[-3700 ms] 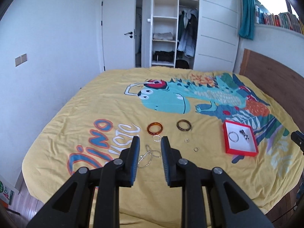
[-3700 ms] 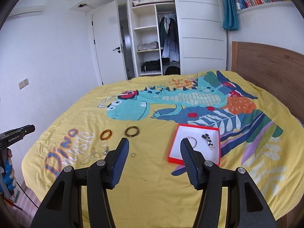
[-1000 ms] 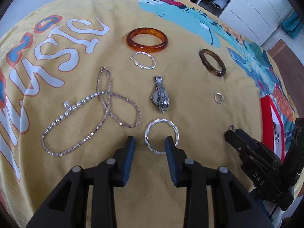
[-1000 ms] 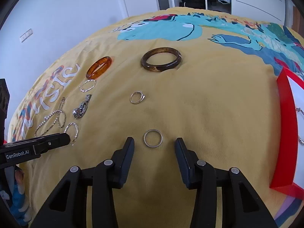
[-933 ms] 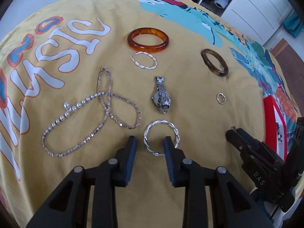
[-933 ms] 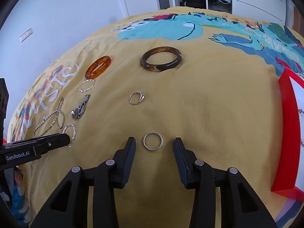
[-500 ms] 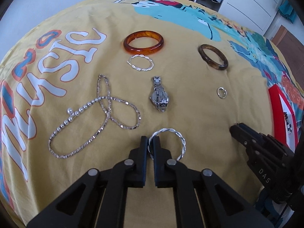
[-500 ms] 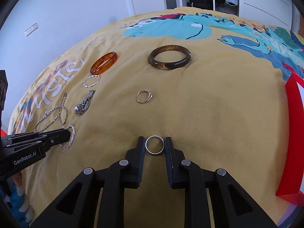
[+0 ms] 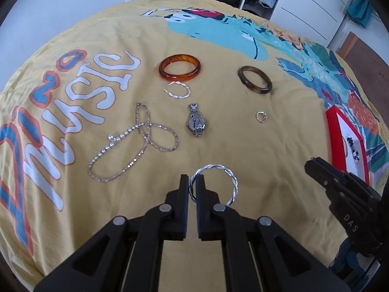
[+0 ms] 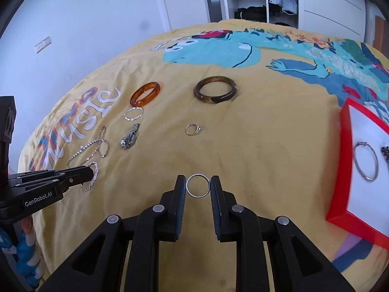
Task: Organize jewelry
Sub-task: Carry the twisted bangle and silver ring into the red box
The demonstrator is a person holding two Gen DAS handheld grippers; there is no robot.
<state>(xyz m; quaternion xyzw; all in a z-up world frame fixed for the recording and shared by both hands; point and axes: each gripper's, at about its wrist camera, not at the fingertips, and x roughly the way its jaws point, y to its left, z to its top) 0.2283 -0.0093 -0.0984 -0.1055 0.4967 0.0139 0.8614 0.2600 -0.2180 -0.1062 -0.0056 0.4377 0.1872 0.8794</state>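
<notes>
A: What has the left claw (image 9: 192,187) got?
B: It is clenched on the rim of a twisted silver bracelet (image 9: 217,185), the loop sticking out to its right.
A: The right claw (image 10: 198,187)?
B: It grips a plain ring (image 10: 198,185) between its pads, red box (image 10: 342,170) off to its right.

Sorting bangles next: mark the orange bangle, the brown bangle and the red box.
orange bangle (image 9: 179,67), left wrist view, near rim.
brown bangle (image 10: 215,89), right wrist view, near rim.
red box (image 10: 340,170), right wrist view, left wall.

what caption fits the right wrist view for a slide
Right hand-held gripper pinches a plain silver ring above the yellow bedspread.
</notes>
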